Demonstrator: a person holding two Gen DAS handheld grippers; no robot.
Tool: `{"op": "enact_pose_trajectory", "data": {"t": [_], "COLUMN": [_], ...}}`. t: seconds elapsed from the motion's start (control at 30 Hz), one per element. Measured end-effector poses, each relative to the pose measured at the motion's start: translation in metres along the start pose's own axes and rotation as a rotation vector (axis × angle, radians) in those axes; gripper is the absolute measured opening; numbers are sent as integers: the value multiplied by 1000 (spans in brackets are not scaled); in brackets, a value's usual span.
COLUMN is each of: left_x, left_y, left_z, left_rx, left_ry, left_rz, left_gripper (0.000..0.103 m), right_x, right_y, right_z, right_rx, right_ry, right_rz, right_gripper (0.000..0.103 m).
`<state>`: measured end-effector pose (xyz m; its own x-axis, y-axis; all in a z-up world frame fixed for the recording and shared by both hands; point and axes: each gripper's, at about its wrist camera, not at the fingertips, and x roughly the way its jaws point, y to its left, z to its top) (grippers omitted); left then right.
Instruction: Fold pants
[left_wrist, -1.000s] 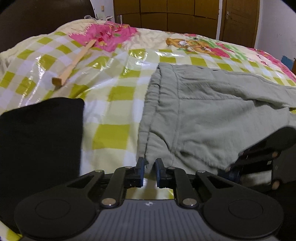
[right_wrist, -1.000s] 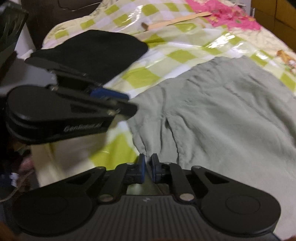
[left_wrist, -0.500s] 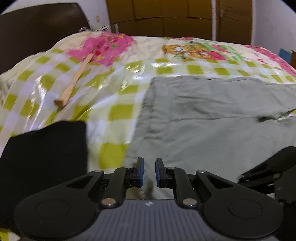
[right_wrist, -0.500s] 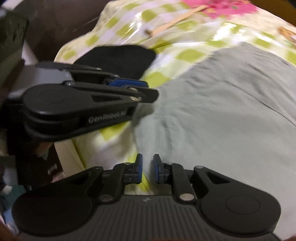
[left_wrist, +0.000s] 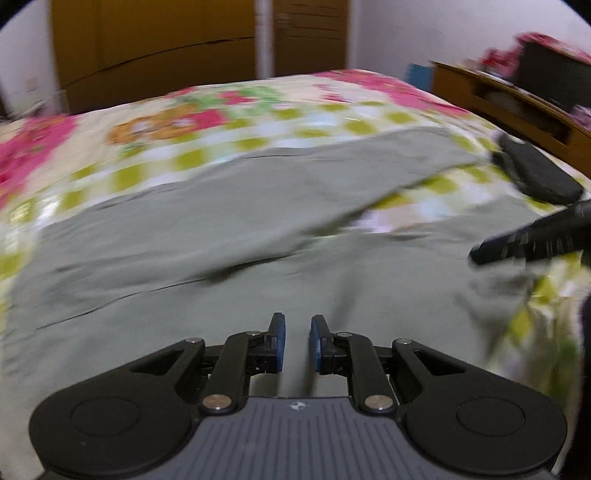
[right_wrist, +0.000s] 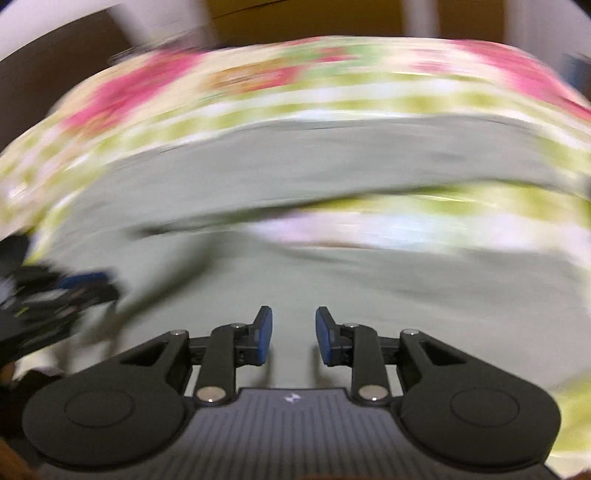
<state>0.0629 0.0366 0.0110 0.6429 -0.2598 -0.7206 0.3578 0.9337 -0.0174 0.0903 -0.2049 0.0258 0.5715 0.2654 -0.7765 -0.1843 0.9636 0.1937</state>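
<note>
both the left gripper (left_wrist: 297, 341) and right gripper (right_wrist: 293, 336) hang slightly parted and empty over grey-green pants (left_wrist: 229, 236) spread across a checked bedspread (left_wrist: 207, 122), apparently ready for folding.

Dim, heavy motion blur, fisheye-warped edges

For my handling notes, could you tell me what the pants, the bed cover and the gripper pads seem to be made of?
Pants: soft matte grey-green woven cloth, probably cotton; it creases and drapes limply.
Bed cover: printed check and floral pattern; blur hides its finish, so whether it is fabric or plastic I cannot tell.
Pads: blue, matte, likely rubber, on black plastic-looking fingers.
</note>
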Motion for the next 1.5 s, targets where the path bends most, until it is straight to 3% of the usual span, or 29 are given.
{"op": "enact_pose_trajectory", "data": {"t": [0.07,0.2,0.4,0.63,0.8,0.87,0.97,1.07,1.2,1.3,1.37,1.43,1.5], "left_x": [15,48,79,88,90,90,91,90,88,80,68,54,40], "left_y": [-31,-85,-141,-165,-169,-171,-177,-185,-193,-182,-166,-145,-117], "left_z": [8,20,29,37,39,39,40,43,46,49,49,48,47], "left_rx": [44,112,186,230,235,229,230,219,202,171,156,137,113], "left_ry": [8,42,77,98,105,105,108,98,78,75,58,32,10], "left_rz": [-44,-106,-134,-131,-116,-116,-130,-178,-227,-248,-236,-207,-166], "left_gripper": [30,31,31,31,31,31,31,31,32,35,36,37,38], "right_x": [-20,-51,-50,-44,-39,-39,-46,-56,-61,-65,-72,-83,-91], "right_y": [-51,-131,-182,-197,-203,-209,-215,-221,-225,-222,-218,-211,-200], "right_z": [-9,-37,-57,-63,-63,-64,-65,-63,-61,-59,-58,-55,-47], "right_rx": [106,288,467,522,539,564,588,589,541,524,505,471,413], "right_ry": [-29,-93,-136,-197,-195,-203,-229,-246,-213,-192,-193,-222,-250], "right_rz": [-97,-204,-171,-35,35,52,81,46,-62,-113,-194,-254,-258], "right_gripper": [31,40,42,46,25,12,6,6,8,17,26,26,26]}}
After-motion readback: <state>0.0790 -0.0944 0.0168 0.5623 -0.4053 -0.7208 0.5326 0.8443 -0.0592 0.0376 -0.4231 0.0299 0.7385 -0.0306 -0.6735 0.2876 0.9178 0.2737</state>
